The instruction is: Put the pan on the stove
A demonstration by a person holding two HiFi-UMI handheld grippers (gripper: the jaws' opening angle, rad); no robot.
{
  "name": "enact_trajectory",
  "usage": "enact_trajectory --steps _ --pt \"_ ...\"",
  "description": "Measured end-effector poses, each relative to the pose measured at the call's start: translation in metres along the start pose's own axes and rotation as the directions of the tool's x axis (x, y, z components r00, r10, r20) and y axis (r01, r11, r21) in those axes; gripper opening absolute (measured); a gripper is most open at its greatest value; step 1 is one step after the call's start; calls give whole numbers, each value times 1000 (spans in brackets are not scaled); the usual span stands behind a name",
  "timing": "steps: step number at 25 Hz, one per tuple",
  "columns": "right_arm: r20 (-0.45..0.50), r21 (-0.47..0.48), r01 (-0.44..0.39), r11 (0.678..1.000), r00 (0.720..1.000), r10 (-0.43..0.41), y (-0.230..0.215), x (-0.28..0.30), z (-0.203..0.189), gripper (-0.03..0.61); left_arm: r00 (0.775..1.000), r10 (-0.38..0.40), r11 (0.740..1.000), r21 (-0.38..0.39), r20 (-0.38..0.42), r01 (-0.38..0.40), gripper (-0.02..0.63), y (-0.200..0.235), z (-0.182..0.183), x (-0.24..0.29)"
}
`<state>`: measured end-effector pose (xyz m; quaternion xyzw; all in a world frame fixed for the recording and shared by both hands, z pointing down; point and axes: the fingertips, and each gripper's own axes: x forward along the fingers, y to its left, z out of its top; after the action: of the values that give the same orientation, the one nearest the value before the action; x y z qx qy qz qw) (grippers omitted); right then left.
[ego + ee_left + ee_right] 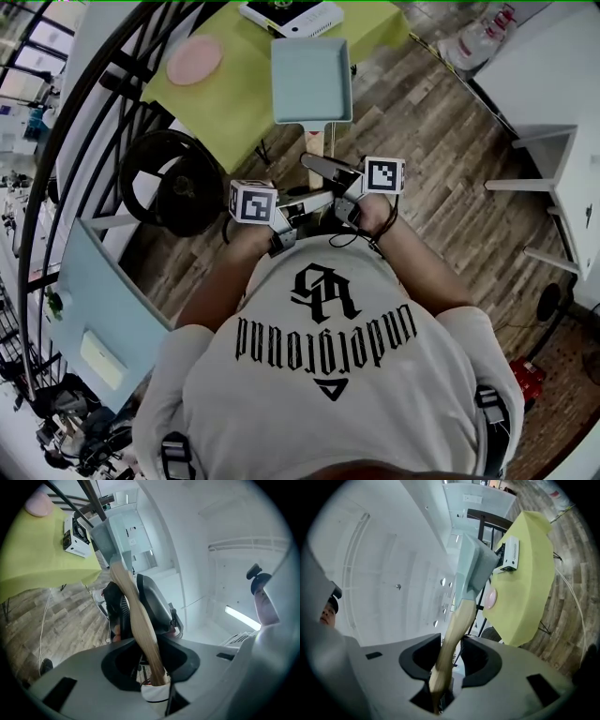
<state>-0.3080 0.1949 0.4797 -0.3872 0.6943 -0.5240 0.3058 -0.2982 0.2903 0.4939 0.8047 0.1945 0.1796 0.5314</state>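
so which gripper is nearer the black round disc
Left. The left gripper sits just right of the black round disc; the right gripper is further right, beyond the pale blue pan's wooden handle.

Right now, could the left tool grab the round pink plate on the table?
Probably not: the left tool is clamped on the wooden handle of the pale blue square pan, so it isn't free.

1. "underground" in gothic lettering, upside down in the head view, across white shirt (pixel 328 375), with an angular emblem above and a small triangle below.
2. Black-and-white square markers, no letters, on left marker cube (pixel 252 202) and right marker cube (pixel 382 175).
3. Markings on stove (pixel 292 16) too small to read.
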Motion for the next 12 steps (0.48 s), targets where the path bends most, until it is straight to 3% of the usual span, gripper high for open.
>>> enact_trajectory --steps 12 --pt "-10 6 11 1000 1000 -11 -18 -14 93 133 1000 -18 1000 -23 19 19 97 16 77 54"
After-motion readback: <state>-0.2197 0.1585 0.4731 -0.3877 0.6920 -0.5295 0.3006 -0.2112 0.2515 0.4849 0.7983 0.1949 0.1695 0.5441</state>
